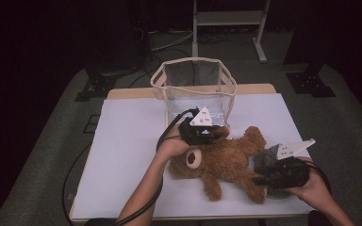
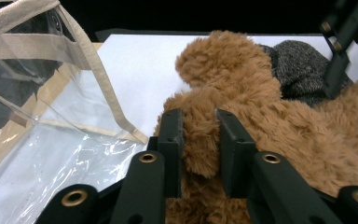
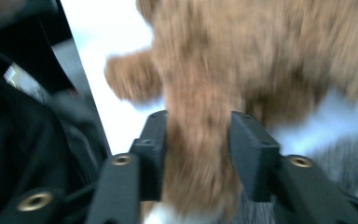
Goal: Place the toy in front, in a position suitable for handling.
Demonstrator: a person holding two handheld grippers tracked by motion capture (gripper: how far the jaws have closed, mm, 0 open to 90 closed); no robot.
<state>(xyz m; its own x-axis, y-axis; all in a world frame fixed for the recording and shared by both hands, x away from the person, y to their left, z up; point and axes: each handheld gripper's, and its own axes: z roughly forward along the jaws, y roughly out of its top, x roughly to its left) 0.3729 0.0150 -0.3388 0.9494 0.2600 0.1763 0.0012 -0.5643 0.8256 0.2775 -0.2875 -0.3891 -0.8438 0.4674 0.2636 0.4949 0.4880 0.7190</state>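
Observation:
A brown teddy bear lies on its back on the white table cover, head toward the left. My left gripper comes in at the bear's upper side; in the left gripper view its jaws pinch a tuft of the bear's furry limb. My right gripper is at the bear's lower right, and its jaws close around a brown furry leg that fills the gap between them. The right gripper view is blurred.
A clear plastic bag with beige trim stands open just behind the bear, its near wall close beside my left gripper. A grey knitted item lies under the bear's right side. The white cover stretches bare to the left.

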